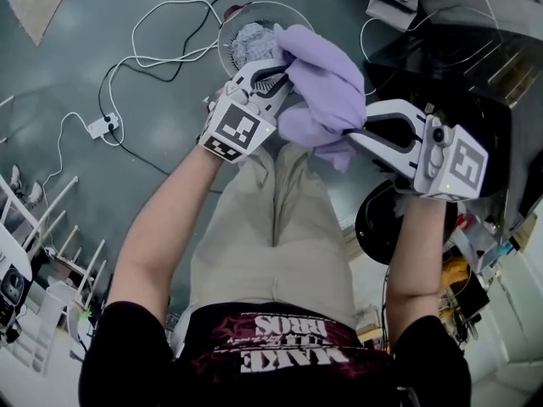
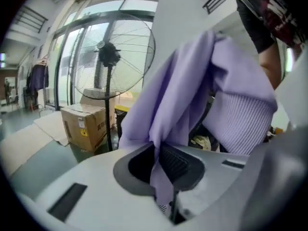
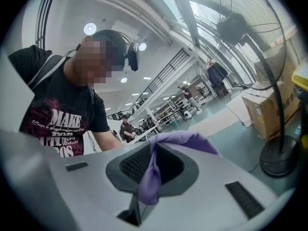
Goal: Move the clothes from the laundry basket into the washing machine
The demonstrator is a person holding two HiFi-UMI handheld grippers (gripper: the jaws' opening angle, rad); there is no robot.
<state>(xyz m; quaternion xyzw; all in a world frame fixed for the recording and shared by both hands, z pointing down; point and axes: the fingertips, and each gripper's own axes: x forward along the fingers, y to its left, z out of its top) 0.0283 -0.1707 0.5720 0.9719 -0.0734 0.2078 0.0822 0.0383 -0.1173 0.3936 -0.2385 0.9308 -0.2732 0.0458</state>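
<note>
Nearest the body, a purple top (image 1: 327, 83) is bunched up in mid air between the two claws. Left gripper (image 1: 278, 73) is squeezed right down on a fold of it, and right gripper (image 1: 352, 134) is pinching an edge the same way, with cloth flattened between the jaws in both gripper views. Two grips make sense for something this floppy: it stays off the floor (image 1: 127, 7) and can be steered through a door. So the top is out of the basket and not in the machine yet. Further out there's a round see-through tub (image 1: 233, 45) with something grey in it, probably the basket, though from straight above I wouldn't swear to it
</note>
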